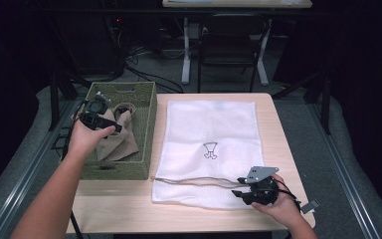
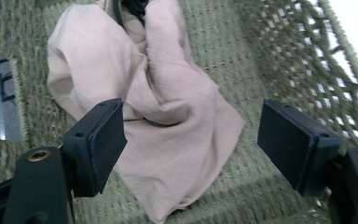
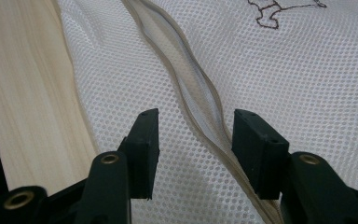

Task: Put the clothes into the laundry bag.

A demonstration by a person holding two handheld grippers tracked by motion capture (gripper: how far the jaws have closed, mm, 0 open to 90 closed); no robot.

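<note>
A white mesh laundry bag (image 1: 209, 144) lies flat on the wooden table, its beige zipper (image 1: 194, 180) running along the near edge. My right gripper (image 1: 242, 191) hovers over that edge, open, its jaws straddling the zipper (image 3: 200, 107) with mesh (image 3: 307, 84) under them. A crumpled beige cloth (image 1: 117, 137) rests inside the green woven basket (image 1: 146, 107). My left gripper (image 1: 99, 122) hangs above the basket, open wide. In the left gripper view the beige cloth (image 2: 168, 93) lies between and beyond the jaws, untouched.
The basket stands at the table's left edge, against the bag's left side. A small embroidered figure (image 1: 210, 150) marks the bag's middle. Bare wood (image 1: 114, 209) shows at the front left. A chair (image 1: 229, 45) and cables sit on the floor behind.
</note>
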